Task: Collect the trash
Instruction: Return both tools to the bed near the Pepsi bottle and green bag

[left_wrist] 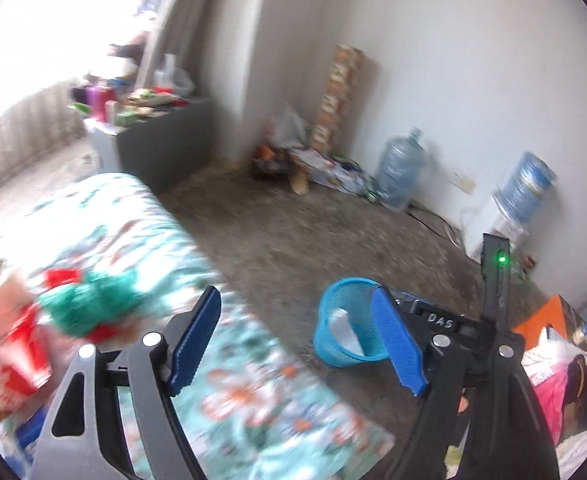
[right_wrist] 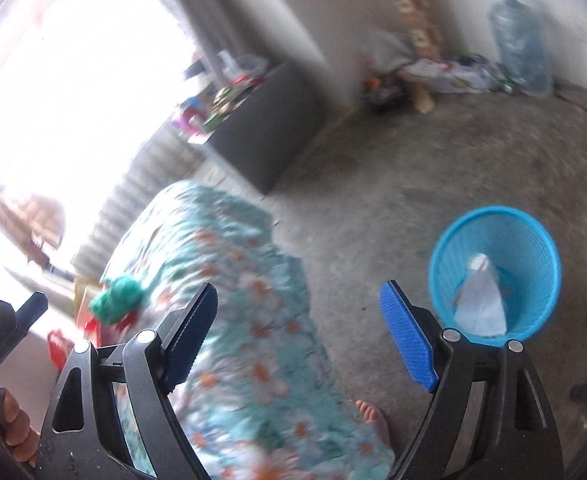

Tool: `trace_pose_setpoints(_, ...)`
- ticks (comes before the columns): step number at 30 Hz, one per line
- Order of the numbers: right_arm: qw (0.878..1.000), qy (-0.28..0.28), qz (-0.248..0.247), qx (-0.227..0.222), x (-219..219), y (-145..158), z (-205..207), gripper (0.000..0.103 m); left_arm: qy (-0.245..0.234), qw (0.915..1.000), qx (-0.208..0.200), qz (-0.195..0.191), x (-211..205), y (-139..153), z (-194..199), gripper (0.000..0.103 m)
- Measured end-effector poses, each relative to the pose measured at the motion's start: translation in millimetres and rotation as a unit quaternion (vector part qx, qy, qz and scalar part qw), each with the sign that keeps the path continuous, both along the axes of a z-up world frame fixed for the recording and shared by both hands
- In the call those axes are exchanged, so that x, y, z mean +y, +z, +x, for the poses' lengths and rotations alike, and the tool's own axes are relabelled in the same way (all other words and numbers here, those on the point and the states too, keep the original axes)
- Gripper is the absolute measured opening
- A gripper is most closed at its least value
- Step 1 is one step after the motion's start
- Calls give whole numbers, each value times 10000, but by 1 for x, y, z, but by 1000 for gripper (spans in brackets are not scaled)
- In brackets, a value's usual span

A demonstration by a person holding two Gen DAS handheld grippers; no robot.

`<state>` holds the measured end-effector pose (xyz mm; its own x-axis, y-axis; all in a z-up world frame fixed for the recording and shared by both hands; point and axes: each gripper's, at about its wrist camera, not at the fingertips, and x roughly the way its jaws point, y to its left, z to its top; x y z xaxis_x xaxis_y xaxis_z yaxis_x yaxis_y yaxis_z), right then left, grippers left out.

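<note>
Your left gripper (left_wrist: 297, 344) and right gripper (right_wrist: 299, 334) both stand wide apart with nothing between the pads. In the left view, bare floor (left_wrist: 293, 232) fills the centre between the bed (left_wrist: 133, 240) edge at lower left and the wall (left_wrist: 453, 60) at upper right. The right gripper's body reads "DAS" (left_wrist: 439, 320). The blue mesh bin (right_wrist: 493, 272) stands on the floor at centre right of the right view and holds a pale wrapper (right_wrist: 479, 300). Green and red trash (left_wrist: 85, 304) lies blurred on the bed, lower left. A water jug (left_wrist: 401, 168) stands against the wall.
</note>
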<state>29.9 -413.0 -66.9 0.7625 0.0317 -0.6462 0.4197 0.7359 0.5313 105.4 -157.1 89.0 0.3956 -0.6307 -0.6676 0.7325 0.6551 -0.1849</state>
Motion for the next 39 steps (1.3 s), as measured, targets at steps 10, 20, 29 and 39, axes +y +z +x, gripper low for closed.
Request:
trace_pose_setpoints(10, 9950, 954, -292, 61, 76, 25, 28, 80, 857, 9956, -388, -31, 98, 11, -12, 79)
trace_pose_setpoints(20, 9848, 1686, -404, -47, 142, 41, 41, 83, 1418, 9885, -511, -120, 149, 15, -18, 81)
trace_pose_setpoints(29, 9789, 2012, -343, -61, 169, 43, 50, 83, 1844, 9812, -558, -134, 189, 13, -18, 81)
trace_pose_setpoints(39, 9744, 2225, -291, 105, 194, 38, 65, 83, 2057, 9771, -504, -220, 217, -1, -12, 81)
